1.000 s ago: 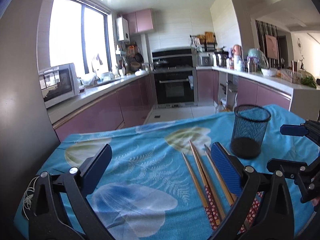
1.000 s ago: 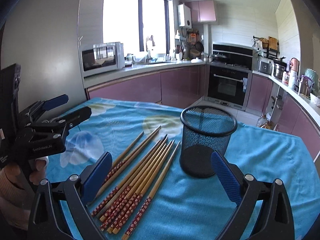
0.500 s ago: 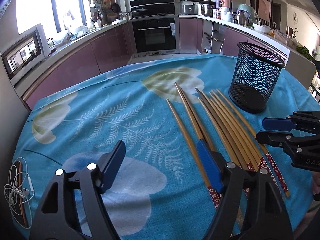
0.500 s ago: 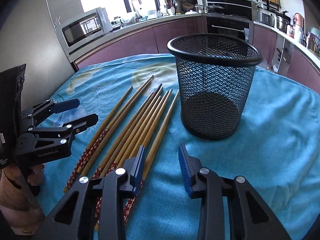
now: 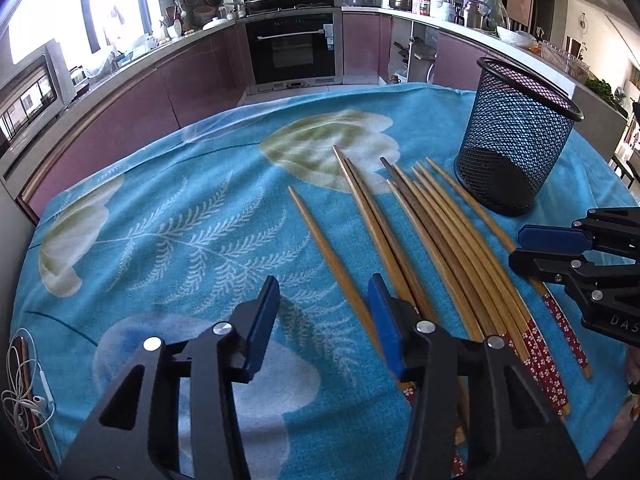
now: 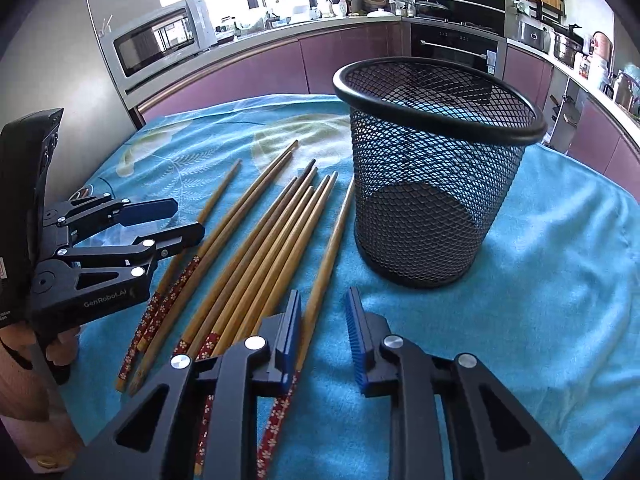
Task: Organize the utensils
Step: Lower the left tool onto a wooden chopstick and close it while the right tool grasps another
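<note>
**Both tongs closing over the chopsticks beside the mesh cup**

A kitchen with purple cabinets, a built-in oven and a microwave surrounds a bench covered by a blue cloth printed with leaves.

The black mesh cup stands upright on the cloth and looks empty. Just beside it, on the side toward the microwave, a row of wooden chopsticks lies flat, tips pointing toward the oven and red flower-patterned ends toward the cameras. The chopstick nearest the cup lies close to the cup's base; whether it touches is unclear. One chopstick lies a little apart at the row's far edge from the cup.

The right tongs hang low over the patterned ends nearest the cup. Their jaws are closing, still apart, with blue cloth showing in the gap and the nearest chopstick passing under one blue pad.

The left tongs hover over the far side of the row from the cup. Their jaws are closing too, wider apart, with the lone chopstick running between them and no pad pressing on it.

A tangle of white earphones lies at the bench edge, well apart from the cup.
</note>
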Demonstrator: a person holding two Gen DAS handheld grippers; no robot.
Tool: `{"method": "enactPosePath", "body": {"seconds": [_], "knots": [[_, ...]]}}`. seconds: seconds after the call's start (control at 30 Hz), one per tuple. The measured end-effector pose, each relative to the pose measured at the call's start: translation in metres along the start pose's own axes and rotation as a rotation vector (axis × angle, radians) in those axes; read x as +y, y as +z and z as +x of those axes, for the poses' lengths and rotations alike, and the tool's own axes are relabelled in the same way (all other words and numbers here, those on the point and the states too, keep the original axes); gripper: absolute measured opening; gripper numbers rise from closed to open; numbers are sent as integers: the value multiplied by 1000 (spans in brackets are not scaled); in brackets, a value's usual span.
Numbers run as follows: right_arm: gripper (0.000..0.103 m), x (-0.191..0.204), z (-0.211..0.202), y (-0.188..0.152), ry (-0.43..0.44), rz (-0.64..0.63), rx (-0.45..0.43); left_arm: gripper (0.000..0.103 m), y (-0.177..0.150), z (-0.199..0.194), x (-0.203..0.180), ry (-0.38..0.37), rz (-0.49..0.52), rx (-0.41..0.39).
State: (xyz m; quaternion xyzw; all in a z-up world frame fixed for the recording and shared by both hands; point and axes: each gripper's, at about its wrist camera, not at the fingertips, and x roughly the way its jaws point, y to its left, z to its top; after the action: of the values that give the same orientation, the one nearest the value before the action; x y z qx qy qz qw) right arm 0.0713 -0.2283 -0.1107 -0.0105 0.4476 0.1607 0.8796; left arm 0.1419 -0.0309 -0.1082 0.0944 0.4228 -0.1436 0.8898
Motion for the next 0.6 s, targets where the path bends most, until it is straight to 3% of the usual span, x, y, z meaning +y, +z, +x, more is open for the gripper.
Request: {"method": "enactPosePath", "body": {"seconds": [0.1, 0.23, 0.37, 0.6], "knots": [[20, 2, 2, 2, -17, -12, 6, 44, 3, 2, 2, -15, -10, 2], [7, -4, 3, 2, 10, 15, 5, 27, 6, 5, 0, -34, -21, 3], [6, -10, 0, 0, 37, 49, -5, 12, 7, 5, 1, -55, -55, 1], [5, -15, -17, -3, 90, 52, -50, 8, 1, -6, 9, -76, -115, -16]]}}
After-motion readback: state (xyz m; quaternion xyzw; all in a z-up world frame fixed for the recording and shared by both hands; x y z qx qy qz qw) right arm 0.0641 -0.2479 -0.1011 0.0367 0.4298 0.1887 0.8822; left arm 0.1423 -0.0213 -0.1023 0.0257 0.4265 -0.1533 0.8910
